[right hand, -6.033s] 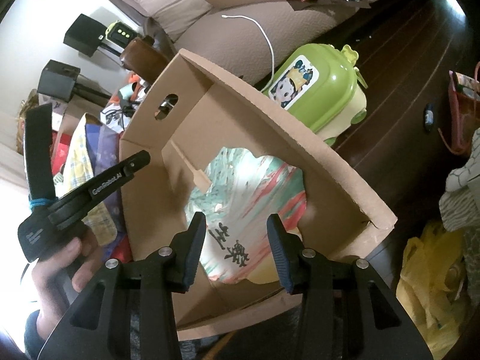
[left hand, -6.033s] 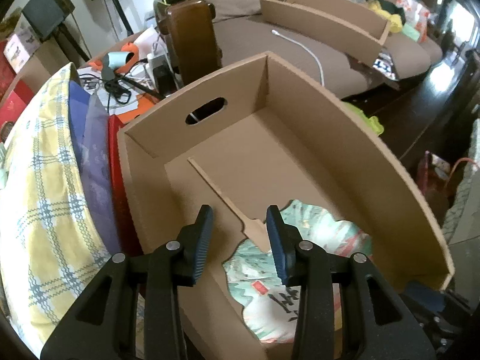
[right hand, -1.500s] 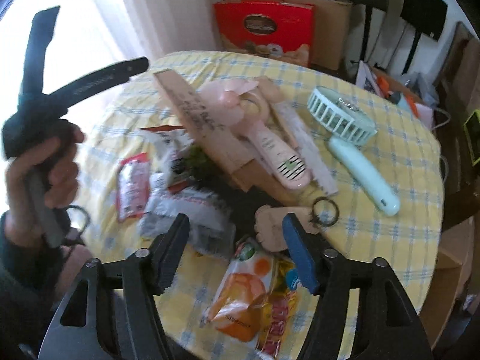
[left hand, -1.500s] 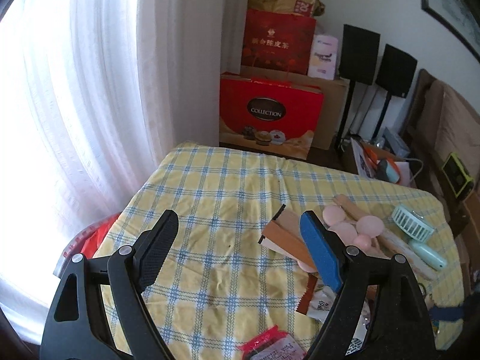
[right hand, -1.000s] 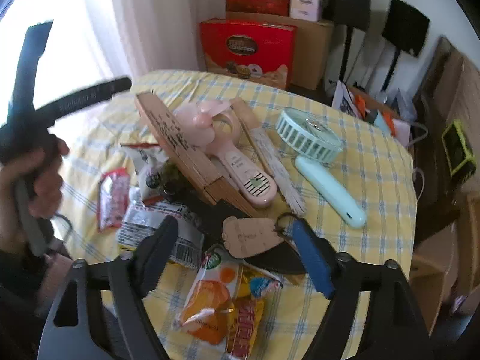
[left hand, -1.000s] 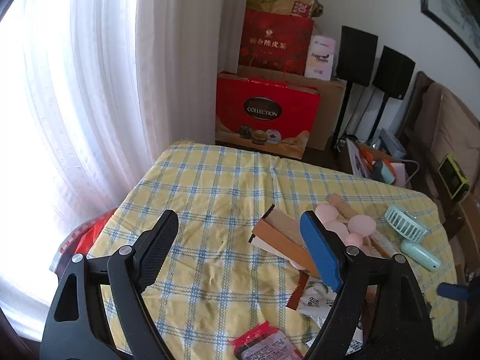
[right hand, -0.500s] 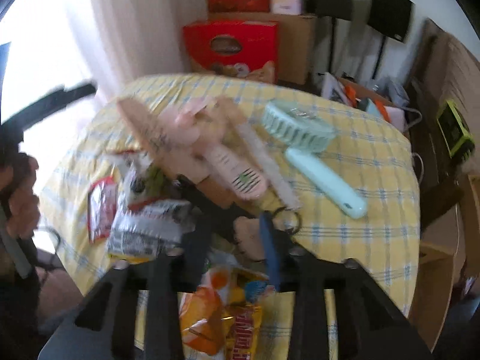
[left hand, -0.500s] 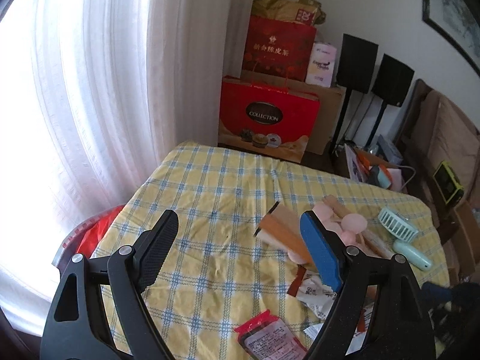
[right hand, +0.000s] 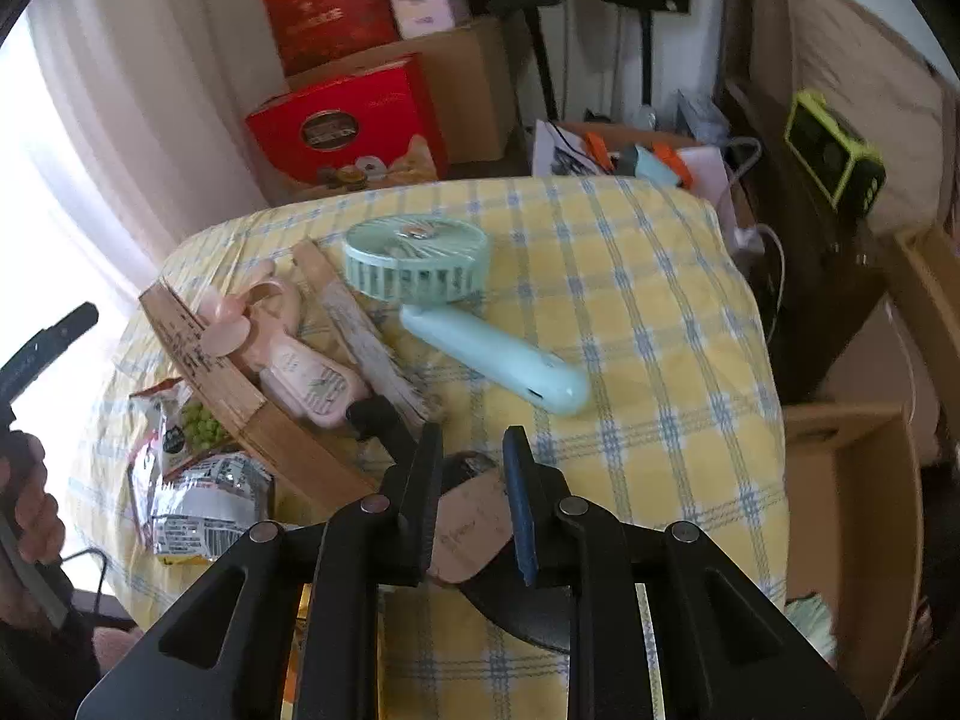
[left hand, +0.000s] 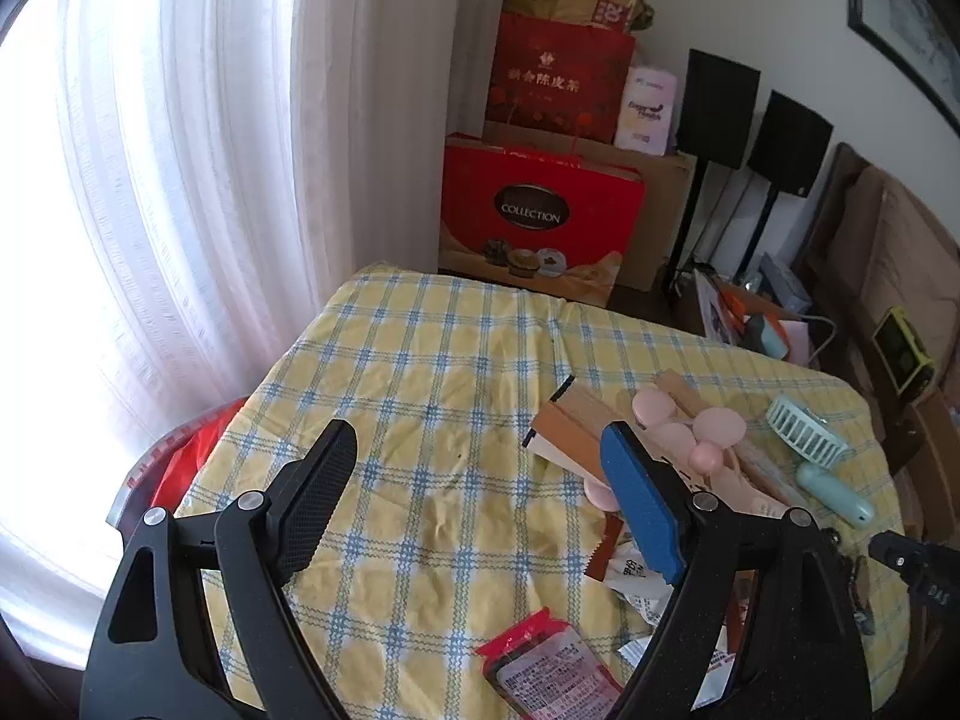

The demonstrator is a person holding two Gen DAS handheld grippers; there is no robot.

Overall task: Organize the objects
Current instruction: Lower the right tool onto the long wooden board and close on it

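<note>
**A:** What lies on the tabletop [right hand: 660, 312]?

**B:** It is covered with a yellow and blue checked cloth. A mint green handheld fan [right hand: 456, 312] lies near the middle. Left of it lie a pink handheld fan [right hand: 288, 354], a pale flat stick and a long wooden board [right hand: 240, 396], packed close together. Snack packets [right hand: 198, 480] sit at the left edge.

**A:** And the right gripper [right hand: 471, 480]?

**B:** It points down at the near side of the tabletop. Its jaws are drawn close together around a tan, foot-shaped leather key tag [right hand: 474, 528], which lies on a dark flat item. The tag sits between the jaws; whether the pads press on it I cannot tell.

**A:** The left gripper [left hand: 480, 498]?

**B:** Its jaws stand wide apart, with nothing between them, above a bare stretch of cloth. A red packet [left hand: 540, 666] lies below it. A hand [right hand: 30, 498] at the left edge of the right wrist view holds its handle.

**A:** Beyond the tabletop?

**B:** White curtains and stacked red gift boxes [left hand: 540, 210].
</note>
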